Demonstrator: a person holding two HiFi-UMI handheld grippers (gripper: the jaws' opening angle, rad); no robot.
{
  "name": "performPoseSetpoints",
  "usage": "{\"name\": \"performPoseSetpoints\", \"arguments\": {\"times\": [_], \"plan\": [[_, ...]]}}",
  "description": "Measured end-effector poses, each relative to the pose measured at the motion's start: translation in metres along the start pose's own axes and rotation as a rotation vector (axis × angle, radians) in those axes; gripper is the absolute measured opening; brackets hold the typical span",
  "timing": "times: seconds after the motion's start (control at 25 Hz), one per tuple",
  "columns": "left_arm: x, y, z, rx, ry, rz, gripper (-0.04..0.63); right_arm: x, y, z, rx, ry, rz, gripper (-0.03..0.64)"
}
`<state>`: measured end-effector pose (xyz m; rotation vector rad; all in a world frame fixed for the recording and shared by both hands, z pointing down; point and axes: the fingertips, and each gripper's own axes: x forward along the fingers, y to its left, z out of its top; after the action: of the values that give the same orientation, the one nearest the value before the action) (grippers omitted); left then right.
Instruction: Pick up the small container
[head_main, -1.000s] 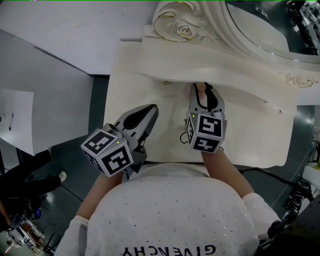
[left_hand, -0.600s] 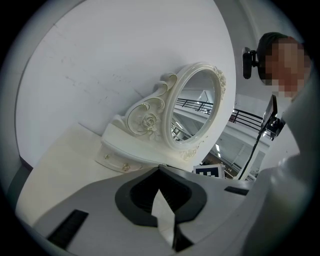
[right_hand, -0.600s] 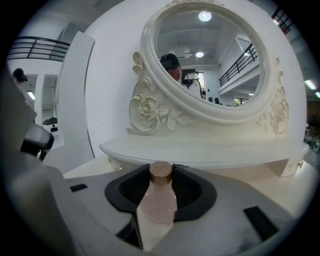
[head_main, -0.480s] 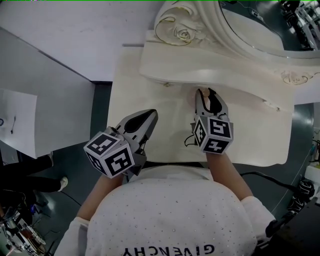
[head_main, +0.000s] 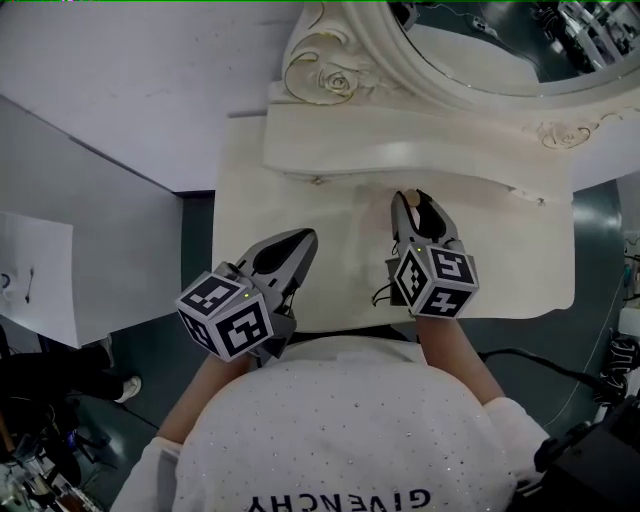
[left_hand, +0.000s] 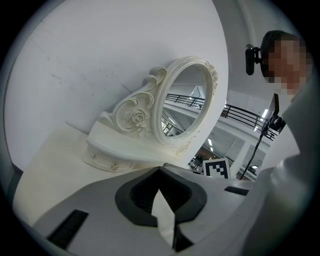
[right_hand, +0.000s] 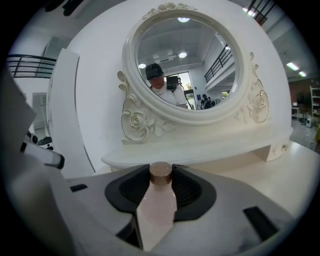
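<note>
Mirror (head_main: 335, 70) rearmost on table (head_main: 330, 235), small container (right_hand: 157, 202) before it, in right tool (head_main: 415, 198)

The person's white shirt (head_main: 340, 420) has the word GIVENCHY in dark letters, and it looks upside down from up here.

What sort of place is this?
Likely a mock dressing-table set inside a big hall or lab: an ornate white vanity mirror on a cream table, with balcony railings and ceiling lights around it.
</note>
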<state>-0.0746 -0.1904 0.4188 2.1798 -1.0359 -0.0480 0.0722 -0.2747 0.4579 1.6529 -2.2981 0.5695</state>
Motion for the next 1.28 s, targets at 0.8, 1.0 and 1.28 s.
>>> {"name": "performPoseSetpoints", "arguments": {"times": [0.8, 1.0, 1.28], "plan": [[0.005, -0.076, 0.065, 0.109, -0.130, -0.186, 0.002, -0.111, 0.034, 0.115, 0.084, -0.299, 0.060, 0.144], [0.000, -0.081, 0.060, 0.104, -0.131, -0.193, 0.002, -0.125, 0.044, 0.116, 0.094, -0.309, 0.084, 0.144], [-0.005, -0.090, 0.058, 0.122, -0.142, -0.192, 0.002, -0.132, 0.047, 0.114, 0.118, -0.339, 0.122, 0.143]]}}
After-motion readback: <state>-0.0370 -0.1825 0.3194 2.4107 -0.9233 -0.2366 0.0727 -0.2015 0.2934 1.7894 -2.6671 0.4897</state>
